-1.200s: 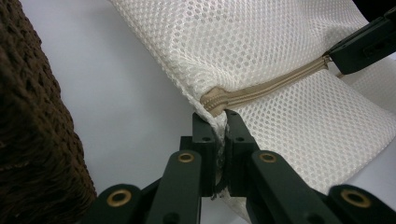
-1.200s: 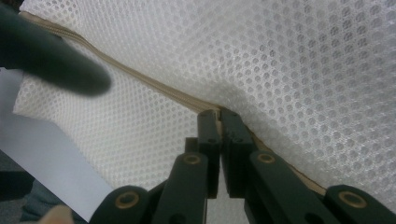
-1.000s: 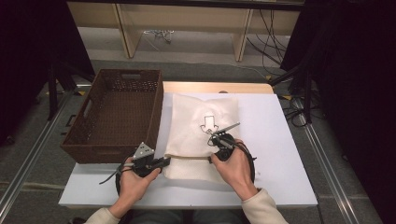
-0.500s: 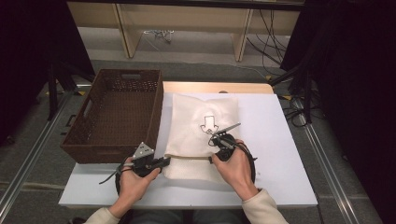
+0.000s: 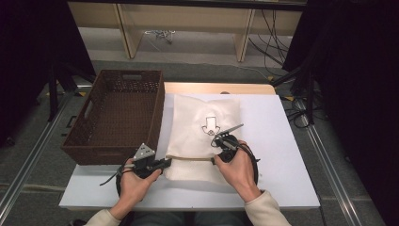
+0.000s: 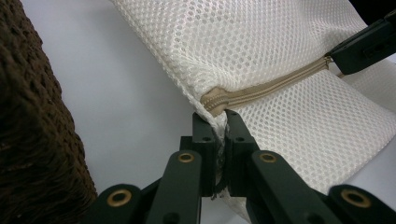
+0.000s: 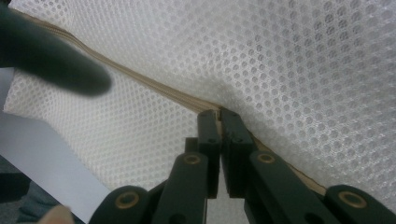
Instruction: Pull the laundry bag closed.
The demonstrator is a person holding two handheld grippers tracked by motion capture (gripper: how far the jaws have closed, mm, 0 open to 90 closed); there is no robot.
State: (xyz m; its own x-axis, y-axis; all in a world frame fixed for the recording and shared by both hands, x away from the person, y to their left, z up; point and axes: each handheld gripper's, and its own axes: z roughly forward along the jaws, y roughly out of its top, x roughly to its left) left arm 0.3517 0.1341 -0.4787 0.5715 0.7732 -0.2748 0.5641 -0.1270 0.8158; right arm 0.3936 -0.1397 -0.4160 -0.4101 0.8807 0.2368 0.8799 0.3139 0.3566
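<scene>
Where the white desk (image 5: 277,141) carries a white mesh bag (image 5: 202,136), lying flat just right of a dark woven basket (image 5: 117,117) and touching its right wall at the near corner. Printed on the bag's top face, a small black arrow mark (image 5: 209,125). Running left to right across the bag's near part, a tan zipper (image 6: 271,86).

Left gripper (image 5: 162,163) at the bag's near left corner, held low over the desk by the left hand (image 5: 134,183), with a grey three-cornered plate (image 5: 145,151) on top. In the left gripper view, jaws clenched on the mesh bag's edge right at the left end of the zipper (image 6: 215,135), fabric pinched between the fingers (image 6: 204,140).

Right gripper (image 5: 217,160) at the zipper's right part, gripped by the right hand (image 5: 240,169). In the right gripper view, jaws pressed together on the zipper line (image 7: 218,116), apparently grasping its pull, though that piece is too hidden to name with certainty. Seen far right in the left gripper view, the same gripper (image 6: 359,44) closed on the tan tape.

Zipper stretched taut between the two grippers, mesh slightly puckered at both grasp points.
</scene>
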